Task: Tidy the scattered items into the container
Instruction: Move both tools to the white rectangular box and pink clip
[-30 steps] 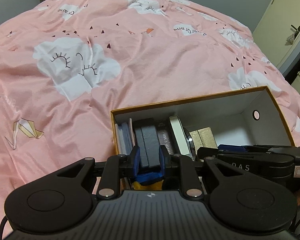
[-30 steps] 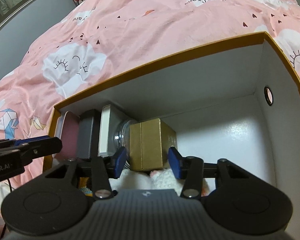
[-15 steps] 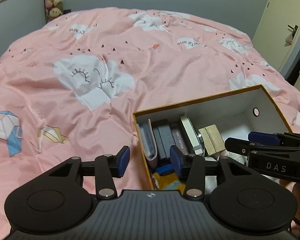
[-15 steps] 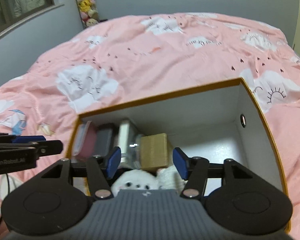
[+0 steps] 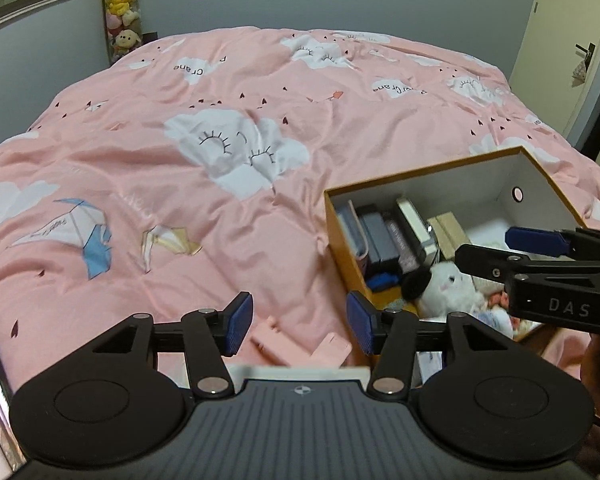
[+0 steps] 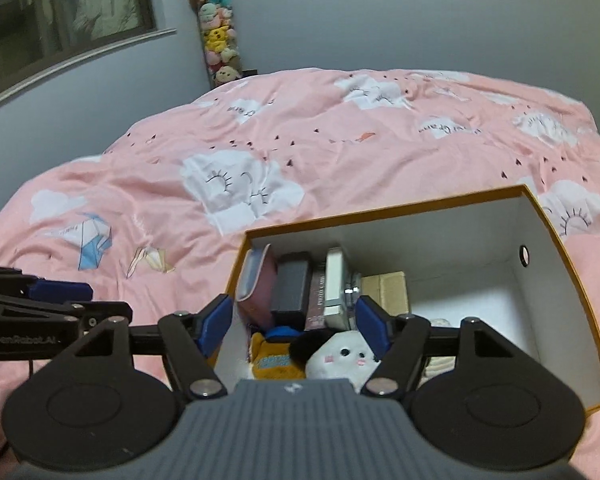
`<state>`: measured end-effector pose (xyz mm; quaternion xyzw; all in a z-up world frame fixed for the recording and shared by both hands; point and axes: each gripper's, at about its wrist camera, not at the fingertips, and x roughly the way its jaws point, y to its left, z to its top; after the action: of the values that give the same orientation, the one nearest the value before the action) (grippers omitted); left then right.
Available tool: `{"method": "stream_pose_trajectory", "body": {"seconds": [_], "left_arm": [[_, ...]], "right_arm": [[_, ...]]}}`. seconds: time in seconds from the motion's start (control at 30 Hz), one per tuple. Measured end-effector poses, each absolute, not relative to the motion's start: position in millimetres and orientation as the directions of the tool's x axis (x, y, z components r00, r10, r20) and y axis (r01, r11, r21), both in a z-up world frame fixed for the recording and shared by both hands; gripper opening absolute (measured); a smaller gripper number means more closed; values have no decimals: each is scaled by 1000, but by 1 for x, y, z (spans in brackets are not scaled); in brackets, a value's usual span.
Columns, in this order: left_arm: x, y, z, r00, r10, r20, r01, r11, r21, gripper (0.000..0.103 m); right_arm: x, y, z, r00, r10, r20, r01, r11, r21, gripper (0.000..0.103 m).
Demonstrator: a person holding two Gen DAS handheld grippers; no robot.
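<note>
An orange-rimmed cardboard box [image 6: 572,276] sits on a bed spread with a pink quilt [image 5: 180,168] printed with sleepy-eyed clouds, already holding the gathered clutter. Upright along its far-left inner wall stand a pink pouch [image 6: 256,284], a dark grey case [image 6: 292,280], a dark book [image 6: 316,300], a pale book [image 6: 336,276] and a tan carton [image 6: 388,292]; nearer lie a white plush toy [image 6: 344,354] and an orange item [image 6: 272,354]; the right half of the box floor is bare. The right gripper [image 6: 294,322] hangs over the near-left part of the box, its blue-padded jaws widening and pinching nothing. The left gripper [image 5: 298,322] hovers over the quilt just left of the box, its jaws likewise spreading apart with nothing between them, above some pale pink pieces [image 5: 300,346] at the bed's near edge. A column of stuffed toys [image 6: 218,36] stands against the grey wall [image 6: 340,32] beyond the bed, with a window [image 6: 80,12] to the left and a cream door [image 5: 568,40] at far right.
</note>
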<state>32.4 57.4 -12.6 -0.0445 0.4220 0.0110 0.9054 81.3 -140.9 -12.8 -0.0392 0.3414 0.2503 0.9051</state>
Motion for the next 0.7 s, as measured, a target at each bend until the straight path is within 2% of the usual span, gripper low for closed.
{"method": "stream_pose_trajectory", "body": {"seconds": [0.4,0.57,0.7], "left_arm": [[6,78,-30,579,-96,-809,13,994,-109,61],[5,86,-42,537,-131,-833,29,990,-137,61],[3,84,-48,517,-130,-846,54,991,-120,61]], "right_arm": [[50,-111,-23,567,453,-688,-598,801,35,70],[46,-112,-32,537,454,-711,-608,792,47,59],[41,-114,-34,518,459,-722,-619,784,55,56]]}}
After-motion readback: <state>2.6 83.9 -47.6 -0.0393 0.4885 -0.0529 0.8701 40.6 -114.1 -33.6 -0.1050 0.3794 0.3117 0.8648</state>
